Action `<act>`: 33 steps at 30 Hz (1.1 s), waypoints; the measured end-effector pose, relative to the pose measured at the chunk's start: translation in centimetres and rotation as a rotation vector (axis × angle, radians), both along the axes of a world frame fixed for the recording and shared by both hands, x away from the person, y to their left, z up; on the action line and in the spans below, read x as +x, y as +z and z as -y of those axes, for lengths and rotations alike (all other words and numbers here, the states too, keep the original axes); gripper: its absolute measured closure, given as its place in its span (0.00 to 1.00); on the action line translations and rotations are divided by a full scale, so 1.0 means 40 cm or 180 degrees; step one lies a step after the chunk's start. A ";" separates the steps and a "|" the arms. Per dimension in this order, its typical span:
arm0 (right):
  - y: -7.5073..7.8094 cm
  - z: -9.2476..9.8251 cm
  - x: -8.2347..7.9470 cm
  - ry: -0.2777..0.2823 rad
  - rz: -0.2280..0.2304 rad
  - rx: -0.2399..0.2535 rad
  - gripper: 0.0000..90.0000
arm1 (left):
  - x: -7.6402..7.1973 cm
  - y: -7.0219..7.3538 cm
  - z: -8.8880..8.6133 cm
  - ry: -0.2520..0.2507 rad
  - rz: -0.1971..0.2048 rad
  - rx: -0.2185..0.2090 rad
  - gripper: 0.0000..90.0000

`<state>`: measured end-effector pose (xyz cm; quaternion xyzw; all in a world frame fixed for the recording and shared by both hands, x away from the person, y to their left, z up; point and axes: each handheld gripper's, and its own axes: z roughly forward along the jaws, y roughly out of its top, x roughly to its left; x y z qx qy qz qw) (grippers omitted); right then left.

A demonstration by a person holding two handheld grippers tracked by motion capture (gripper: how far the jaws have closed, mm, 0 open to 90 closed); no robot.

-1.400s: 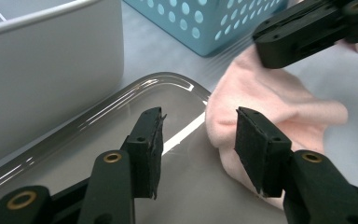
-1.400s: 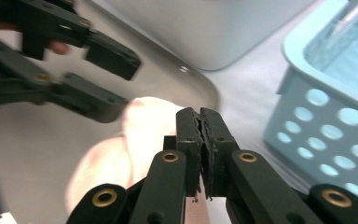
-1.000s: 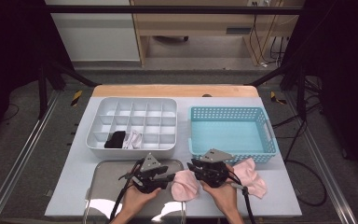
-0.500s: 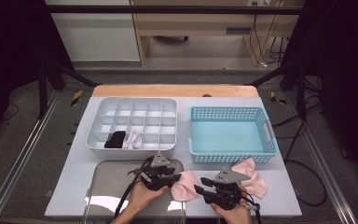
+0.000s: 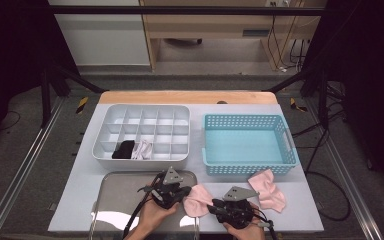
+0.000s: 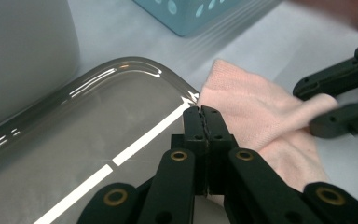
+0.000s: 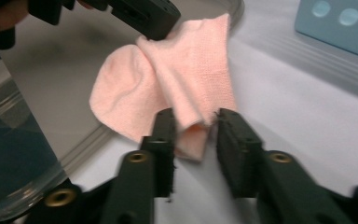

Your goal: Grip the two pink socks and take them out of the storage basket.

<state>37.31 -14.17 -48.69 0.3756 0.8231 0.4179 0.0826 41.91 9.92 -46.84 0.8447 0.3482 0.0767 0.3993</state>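
In the lower middle of the high view I have the pink knitted sock lying between my two tools, its long axis running roughly left to right across the front edge of the table. My left gripper sits at the sock's left end, over the right rim of the clear glossy plastic tray. In the left gripper view its jaws are pressed fully together with an edge of the sock pinched at their tips. My right gripper is at the sock's right end, and its jaws have just been closing. In the right gripper view a fold of the fabric lies between them with a gap showing on each side, so I judge that grip unfinished.

At centre left, the white plastic divided organiser holds a black rolled item and a pale one in adjoining front compartments. Right of it, the light blue perforated basket is empty. A second pink sock lies just before the basket.
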 end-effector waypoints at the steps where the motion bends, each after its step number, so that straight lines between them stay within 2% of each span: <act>1: 0.001 0.003 0.002 0.0008 -0.0018 0.0009 0.92 | -0.002 0.006 -0.004 0.0014 0.0009 -0.0022 0.99; 2: 0.003 0.006 0.003 0.0003 -0.0038 0.0015 0.95 | -0.005 0.014 -0.011 0.0031 0.0031 -0.0043 0.99; 5: 0.023 0.024 0.011 -0.0023 -0.0018 0.0089 0.96 | -0.014 0.027 -0.027 0.0046 0.0055 -0.0086 0.99; 6: 0.040 0.035 0.017 -0.0049 0.0011 0.0104 0.95 | -0.017 0.029 -0.031 0.0054 0.0069 -0.0055 0.99; 7: 0.040 0.035 0.017 -0.0049 0.0011 0.0104 0.95 | -0.020 0.030 -0.035 0.0056 0.0071 -0.0059 0.99; 10: 0.048 0.044 0.034 -0.0125 0.0037 0.0054 0.93 | -0.019 0.028 -0.039 0.0070 0.0049 -0.0082 0.99; 12: 0.043 0.042 0.048 -0.0142 0.0010 -0.0014 0.92 | -0.017 0.030 -0.035 0.0089 0.0092 -0.0097 0.99; 14: 0.037 0.036 0.058 -0.0165 0.0040 -0.0104 0.86 | -0.011 0.033 -0.028 0.0139 0.0114 -0.0183 0.98; 15: 0.034 0.034 0.062 -0.0191 0.0069 -0.0118 0.85 | -0.005 0.034 -0.023 0.0152 0.0100 -0.0224 0.87; 16: 0.034 0.033 0.062 -0.0189 0.0064 -0.0122 0.84 | -0.001 0.034 -0.017 0.0161 0.0103 -0.0233 0.80; 17: 0.034 0.032 0.061 -0.0185 0.0081 -0.0105 0.82 | 0.002 0.035 -0.011 0.0152 0.0120 -0.0228 0.78; 20: 0.042 0.040 0.052 -0.0231 0.0177 -0.0055 0.75 | 0.005 0.031 0.011 0.0152 0.0149 -0.0248 0.64; 22: 0.048 0.055 0.042 -0.0283 0.0212 -0.0005 0.72 | 0.007 0.026 0.023 0.0145 0.0117 -0.0227 0.59; 24: 0.048 0.060 0.038 -0.0302 0.0211 0.0011 0.72 | 0.011 0.017 0.035 0.0107 0.0052 -0.0170 0.59; 26: 0.048 0.069 0.032 -0.0318 0.0202 0.0018 0.71 | 0.012 0.005 0.046 0.0076 -0.0015 -0.0049 0.60; 28: 0.045 0.076 0.025 -0.0341 0.0188 0.0039 0.71 | 0.011 -0.003 0.051 0.0058 -0.0065 0.0001 0.67; 29: 0.044 0.078 0.022 -0.0349 0.0171 0.0051 0.70 | 0.011 -0.005 0.051 0.0040 -0.0105 -0.0037 0.71; 30: 0.039 0.078 0.018 -0.0342 0.0154 0.0058 0.70 | 0.010 -0.004 0.052 0.0019 -0.0137 -0.0064 0.80; 31: 0.039 0.078 0.018 -0.0342 0.0154 0.0058 0.70 | 0.009 -0.002 0.055 0.0026 -0.0140 -0.0045 0.80; 33: 0.033 0.074 0.018 -0.0338 0.0129 0.0028 0.69 | 0.005 -0.001 0.060 0.0022 -0.0153 -0.0038 0.88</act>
